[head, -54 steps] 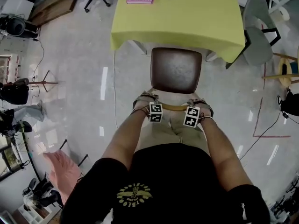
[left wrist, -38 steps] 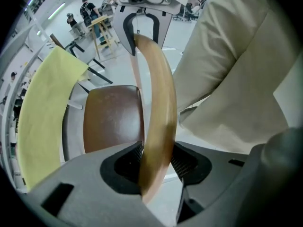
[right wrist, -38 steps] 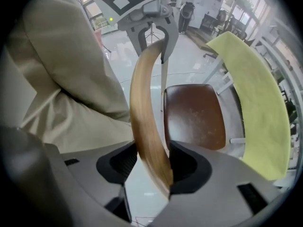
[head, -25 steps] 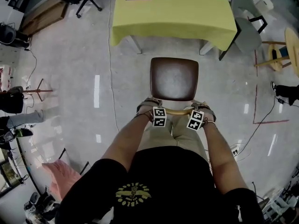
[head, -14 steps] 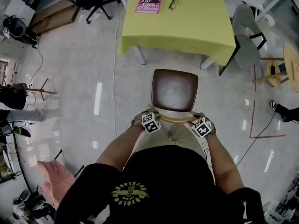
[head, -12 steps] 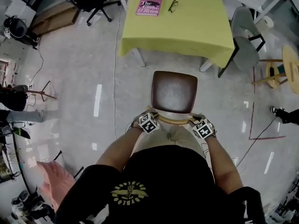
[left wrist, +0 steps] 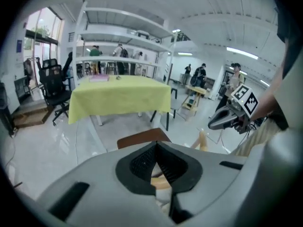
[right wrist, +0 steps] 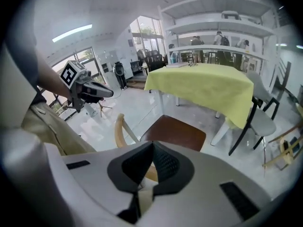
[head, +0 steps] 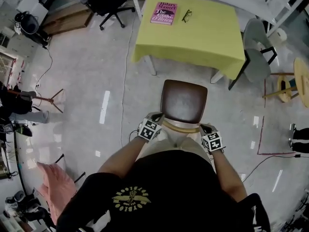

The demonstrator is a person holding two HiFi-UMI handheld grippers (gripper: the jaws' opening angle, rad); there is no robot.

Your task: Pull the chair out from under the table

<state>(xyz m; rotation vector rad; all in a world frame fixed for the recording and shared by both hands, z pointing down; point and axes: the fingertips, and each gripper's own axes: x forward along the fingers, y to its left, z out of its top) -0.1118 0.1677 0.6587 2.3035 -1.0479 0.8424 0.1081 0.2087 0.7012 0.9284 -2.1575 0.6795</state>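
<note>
Most of the task looks finished. The chair (head: 183, 100) stands free on the floor in front of the table (head: 193, 37) with the yellow cloth. Its brown seat is not under the table top any more, and a strip of bare floor shows between the front of the seat and the hanging edge of the cloth. The curved wooden backrest (head: 181, 126) is on the person's side, just in front of the legs.

The left gripper (head: 154, 120) and the right gripper (head: 207, 130) hover at the two ends of the backrest, but neither holds it. In both gripper views the jaws have just closed, the dark pads meet at their tips with nothing between them, and the wood lies beyond them.

Little seems to be left, as far as one can judge. The chair is out and the hands are off it. At most the person could draw it a little further from the table, and for that a new grip on the backrest would be necessary
</note>
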